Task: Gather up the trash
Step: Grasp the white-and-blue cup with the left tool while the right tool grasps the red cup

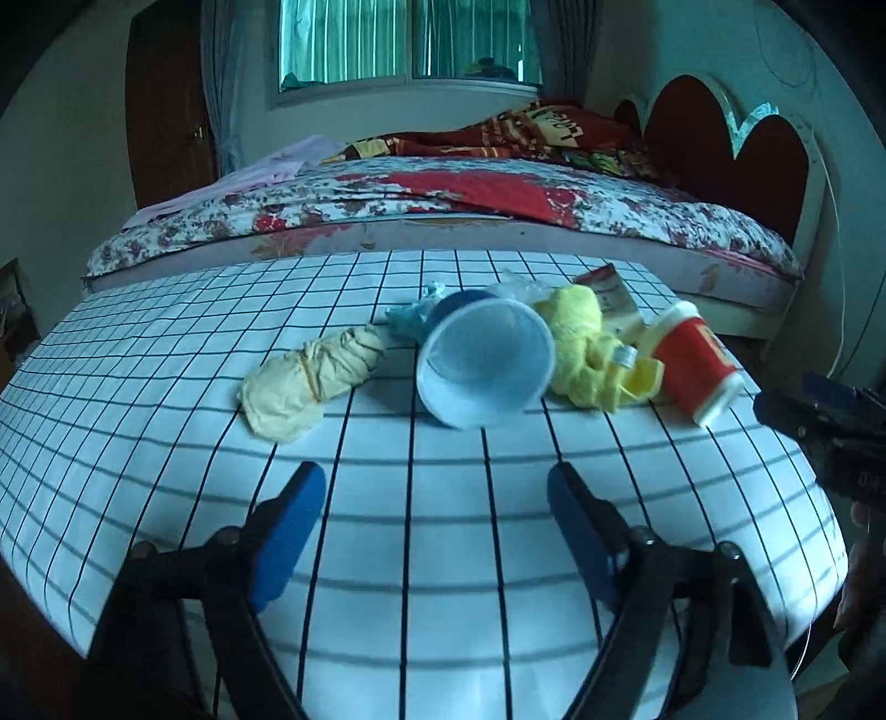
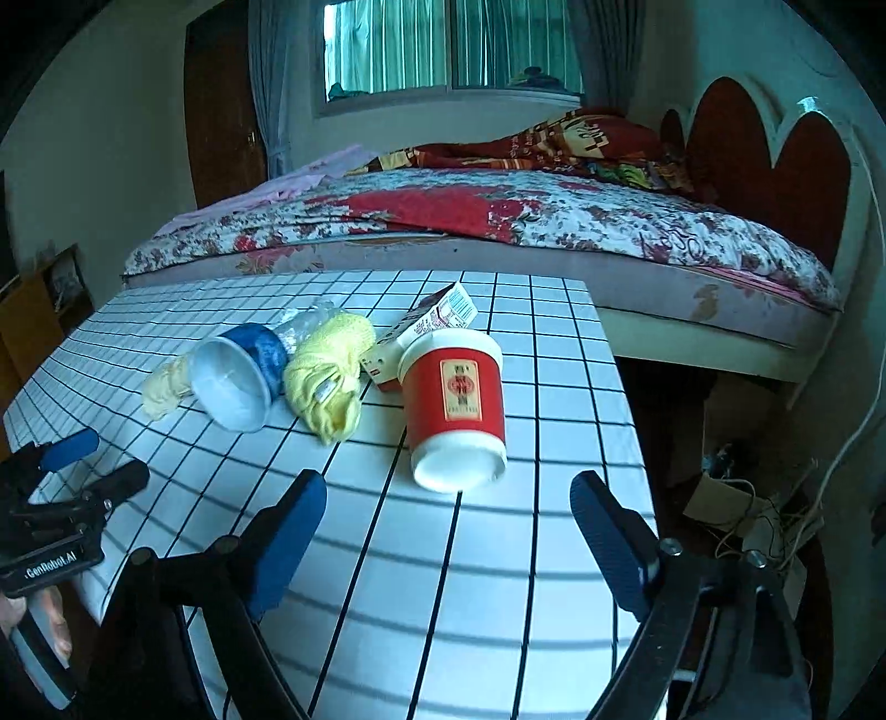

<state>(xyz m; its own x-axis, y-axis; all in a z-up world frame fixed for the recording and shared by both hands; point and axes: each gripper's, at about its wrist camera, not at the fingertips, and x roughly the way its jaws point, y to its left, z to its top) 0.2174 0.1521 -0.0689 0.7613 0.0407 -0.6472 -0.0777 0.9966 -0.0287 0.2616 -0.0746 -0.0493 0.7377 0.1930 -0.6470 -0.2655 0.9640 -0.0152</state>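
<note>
Here we see the trash gathered in a loose row toward the far edge of the table (image 1: pixel 443 554), which wears a white cloth with a dark grid. At the row's right end, nearest the table's right edge, a red paper cup (image 2: pixel 455 407) lies tipped on its side with its white base toward us. Touching it from behind is a small red-and-white carton (image 2: pixel 437 315), also lying down. Just beside those sits a crumpled yellow cloth (image 2: pixel 326 376), and against that a blue-and-white plastic cup (image 1: pixel 484 365) on its side, its open mouth facing us. Some clear crumpled plastic (image 2: pixel 302 324) shows behind the cup and the cloth, and a scrap of pale blue material (image 1: pixel 407 321) pokes out on the cup's left. At the left end lies a pale yellow bundle (image 1: pixel 313 374) tied with a band.

Our left gripper (image 1: pixel 437 531) hovers over the near part of the table, in line with the plastic cup, its blue-padded fingers (image 1: pixel 288 543) spread wide and grasping nothing. Our right gripper (image 2: pixel 448 537) hangs near the table's right edge, facing the red cup, likewise released and empty.

Beyond the far edge stands a bed (image 2: pixel 554 221) with a floral cover, and a window (image 1: pixel 410 39) behind it.
</note>
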